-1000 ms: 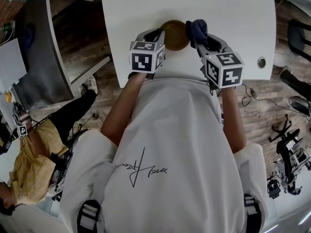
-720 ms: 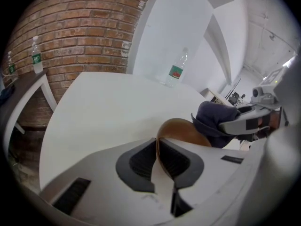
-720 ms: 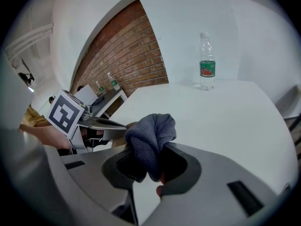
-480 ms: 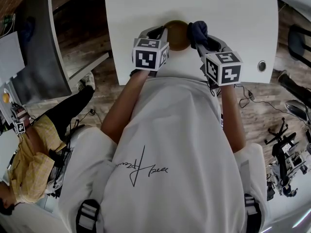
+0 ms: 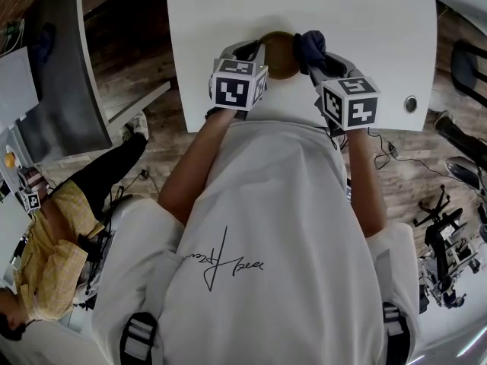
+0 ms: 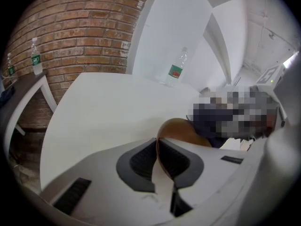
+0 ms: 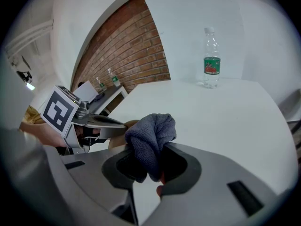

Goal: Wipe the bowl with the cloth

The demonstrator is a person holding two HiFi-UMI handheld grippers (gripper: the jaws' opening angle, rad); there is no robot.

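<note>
Bowl point(image 5: 280, 53), one and brown, sits at top centre of the head view on the white table point(image 5: 358, 14). Its rim is pinched between the narrow jaws of the left gripper point(image 5: 256, 52). The right gripper point(image 5: 313, 50) clamps the single dark grey cloth point(image 5: 308, 44) just beside it. Only the gripper views show one water bottle point(image 6: 176, 70) standing far along the tabletop. The left gripper view adds two bottles point(image 6: 36, 55) on a side table, upper left. Only the head view shows a seated person point(image 5: 46, 242), lower left.

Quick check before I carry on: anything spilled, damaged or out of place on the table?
Nothing stands out. The left hand-held gripper is shut on the brown bowl at its rim, the right hand-held gripper holds the bunched grey cloth beside it, and the water bottle stands upright.
</note>
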